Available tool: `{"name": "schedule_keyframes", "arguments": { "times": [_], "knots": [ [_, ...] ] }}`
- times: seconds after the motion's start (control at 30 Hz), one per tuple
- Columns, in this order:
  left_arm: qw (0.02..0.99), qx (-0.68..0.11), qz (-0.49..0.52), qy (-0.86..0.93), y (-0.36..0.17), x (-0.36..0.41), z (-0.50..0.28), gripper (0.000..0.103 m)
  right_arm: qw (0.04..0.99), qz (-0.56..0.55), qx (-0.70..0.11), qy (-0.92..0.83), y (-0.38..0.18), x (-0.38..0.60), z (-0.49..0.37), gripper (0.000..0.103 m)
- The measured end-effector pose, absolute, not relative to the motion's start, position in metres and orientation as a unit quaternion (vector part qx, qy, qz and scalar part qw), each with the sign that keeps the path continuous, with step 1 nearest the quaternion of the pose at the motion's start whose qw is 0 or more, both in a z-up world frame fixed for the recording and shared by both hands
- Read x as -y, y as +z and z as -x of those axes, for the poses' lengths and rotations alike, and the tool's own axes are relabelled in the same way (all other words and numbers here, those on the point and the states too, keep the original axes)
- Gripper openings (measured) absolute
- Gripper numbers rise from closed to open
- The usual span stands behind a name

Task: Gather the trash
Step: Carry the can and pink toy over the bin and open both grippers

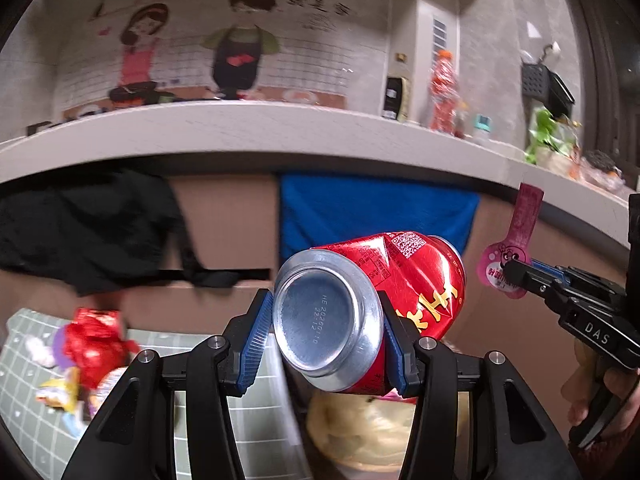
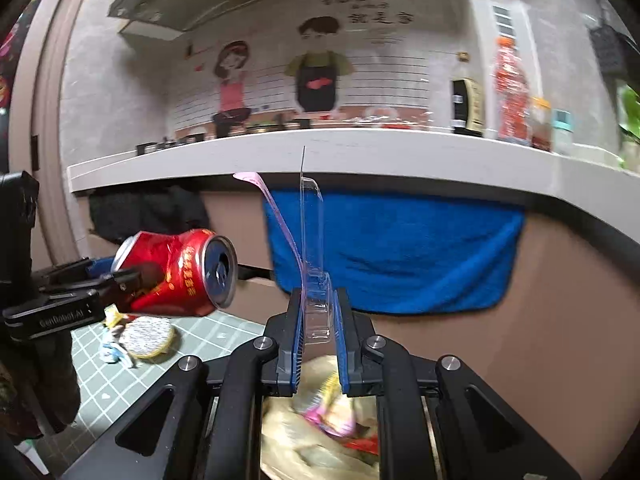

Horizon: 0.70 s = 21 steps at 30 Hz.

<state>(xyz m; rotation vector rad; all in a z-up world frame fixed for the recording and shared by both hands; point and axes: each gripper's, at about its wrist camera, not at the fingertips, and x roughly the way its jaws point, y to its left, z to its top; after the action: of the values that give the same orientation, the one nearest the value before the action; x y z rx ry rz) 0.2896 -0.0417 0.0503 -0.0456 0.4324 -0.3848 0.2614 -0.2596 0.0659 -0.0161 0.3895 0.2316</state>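
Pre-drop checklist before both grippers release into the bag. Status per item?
1. Left gripper clamped on dented red can: ok.
2. Right gripper shut on clear plastic package with pink lid: ok.
3. Yellowish trash bag below the right gripper: ok.
4. Can over the bag opening: cannot tell.
5. Trash left on green mat: not ok, red wrapper and round lid remain.

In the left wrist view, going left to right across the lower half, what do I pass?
Red crumpled wrapper on the mat → dented red can clamped in the left tool → pink packaging pinched in the right tool.
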Motion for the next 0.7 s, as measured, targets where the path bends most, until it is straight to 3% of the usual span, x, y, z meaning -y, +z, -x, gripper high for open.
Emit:
{"name": "schedule_keyframes", "arguments": {
  "times": [0.7],
  "knots": [
    [0.938, -0.280, 0.006, -0.205, -0.008, 0.096, -0.319, 0.051, 0.962, -0.033, -0.251, 0.105, 0.009, 0.299, -0.279, 0.013]
  ]
}}
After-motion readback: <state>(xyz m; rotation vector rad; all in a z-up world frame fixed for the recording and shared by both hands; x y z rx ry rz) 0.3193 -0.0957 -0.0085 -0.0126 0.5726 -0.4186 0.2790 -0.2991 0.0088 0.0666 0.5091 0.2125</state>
